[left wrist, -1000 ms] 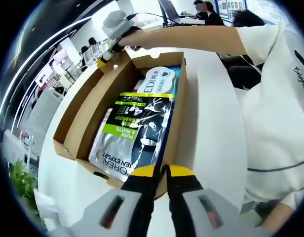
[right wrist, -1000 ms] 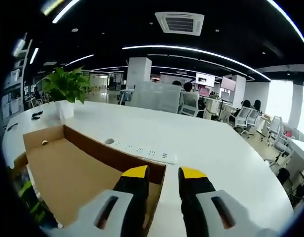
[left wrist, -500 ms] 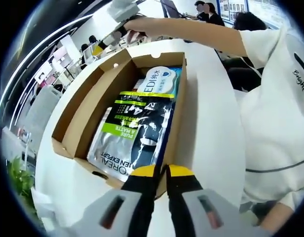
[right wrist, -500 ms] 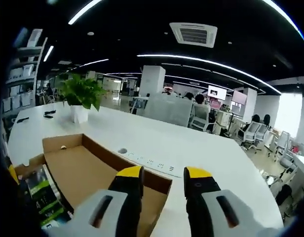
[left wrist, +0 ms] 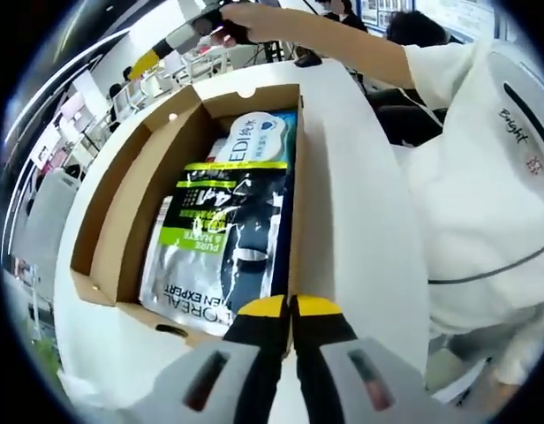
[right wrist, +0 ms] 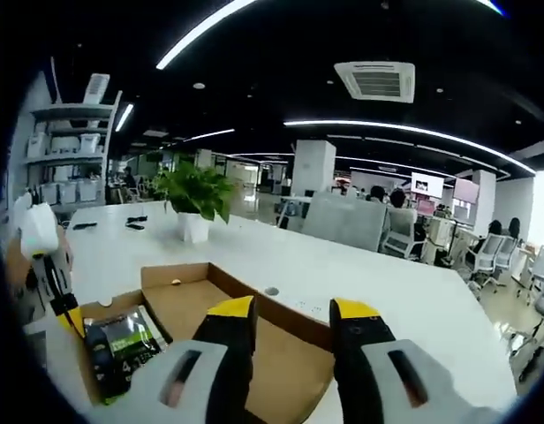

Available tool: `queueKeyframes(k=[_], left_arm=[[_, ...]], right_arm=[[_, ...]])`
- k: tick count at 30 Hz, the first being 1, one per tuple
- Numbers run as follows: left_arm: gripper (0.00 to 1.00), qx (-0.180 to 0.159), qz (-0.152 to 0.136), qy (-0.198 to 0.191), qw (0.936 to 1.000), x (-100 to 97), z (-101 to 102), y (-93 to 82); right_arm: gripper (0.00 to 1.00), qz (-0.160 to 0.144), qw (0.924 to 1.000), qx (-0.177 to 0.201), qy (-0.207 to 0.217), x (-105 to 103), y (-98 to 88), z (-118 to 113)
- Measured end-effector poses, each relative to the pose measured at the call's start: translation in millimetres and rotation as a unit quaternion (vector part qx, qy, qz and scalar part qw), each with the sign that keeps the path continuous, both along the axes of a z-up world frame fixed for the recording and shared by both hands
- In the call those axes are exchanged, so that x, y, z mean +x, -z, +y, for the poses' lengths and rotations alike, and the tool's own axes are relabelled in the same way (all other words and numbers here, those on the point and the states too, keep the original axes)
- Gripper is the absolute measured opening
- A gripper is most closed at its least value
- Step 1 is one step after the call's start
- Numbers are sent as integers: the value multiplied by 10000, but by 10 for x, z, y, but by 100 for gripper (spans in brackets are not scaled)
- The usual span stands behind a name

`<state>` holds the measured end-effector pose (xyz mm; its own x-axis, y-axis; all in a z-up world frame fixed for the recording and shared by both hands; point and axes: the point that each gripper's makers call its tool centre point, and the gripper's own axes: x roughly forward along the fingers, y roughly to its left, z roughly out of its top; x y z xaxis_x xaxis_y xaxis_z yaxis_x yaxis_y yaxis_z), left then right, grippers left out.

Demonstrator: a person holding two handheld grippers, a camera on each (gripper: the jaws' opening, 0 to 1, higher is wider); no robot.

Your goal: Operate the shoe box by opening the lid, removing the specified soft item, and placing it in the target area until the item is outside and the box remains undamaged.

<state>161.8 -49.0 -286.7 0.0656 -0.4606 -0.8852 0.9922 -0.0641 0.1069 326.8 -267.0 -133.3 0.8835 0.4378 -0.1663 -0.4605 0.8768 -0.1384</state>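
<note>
Fingers, left gripper [left wrist: 290,307]: we've got the two yellow tips pinched together, nothing between them, sitting right at the near edge of the shoe box [left wrist: 109,221].
Fingers, right gripper [right wrist: 292,311]: ours are spread apart with a clear gap, holding nothing, hovering over the open lid [right wrist: 281,362]. In the left gripper view that same gripper shows at the far end of the box, held in a hand [left wrist: 232,19].
Shoe box: one brown cardboard box, wide open on the white table [left wrist: 360,203], lid flap folded out to the left.
Soft items inside: we count two pouches. One silver, black and green pouch [left wrist: 221,238] lies flat nearest us; one white and blue pack [left wrist: 254,141] pokes out from under its far end. Both are inside the box.
Plant: one potted plant [right wrist: 197,199] on the far side of the table.
Person: white sleeve [left wrist: 484,159] on the right, just beside the table.
Background: office desks and chairs, several people seated far off.
</note>
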Motion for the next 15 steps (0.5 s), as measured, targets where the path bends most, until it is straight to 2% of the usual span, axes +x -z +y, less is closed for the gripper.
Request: queueKeyframes(k=[2, 3, 6, 7, 9, 11, 12, 13, 15], left_arm=[[2, 64, -73, 225, 9997, -14, 4, 7], [2, 101, -107, 259, 9996, -19, 5, 15], [2, 132, -138, 297, 9994, -16, 6, 17], [2, 132, -125, 308, 9994, -14, 7, 17], [2, 157, -110, 351, 9992, -14, 10, 30], [2, 198, -73, 292, 9994, -12, 7, 44], [2, 243, -72, 285, 9993, -8, 4, 52], [2, 284, -71, 235, 9993, -8, 4, 52], [1, 363, -119, 314, 9988, -16, 13, 56]], right_arm=[[34, 214, 9991, 316, -181, -106, -26, 56], [34, 219, 9985, 395, -311, -155, -59, 81], [37, 301, 9978, 474, -351, -229, -79, 64], [36, 343, 9966, 555, -510, -285, -87, 102], [35, 646, 9907, 923, -765, -383, -72, 183], [33, 764, 9869, 955, -1051, -462, -56, 259], [33, 961, 9832, 1051, -1143, -501, -31, 297], [33, 1085, 9818, 924, -1252, -546, 12, 324], [33, 1117, 9819, 856, -1270, -555, 29, 345]])
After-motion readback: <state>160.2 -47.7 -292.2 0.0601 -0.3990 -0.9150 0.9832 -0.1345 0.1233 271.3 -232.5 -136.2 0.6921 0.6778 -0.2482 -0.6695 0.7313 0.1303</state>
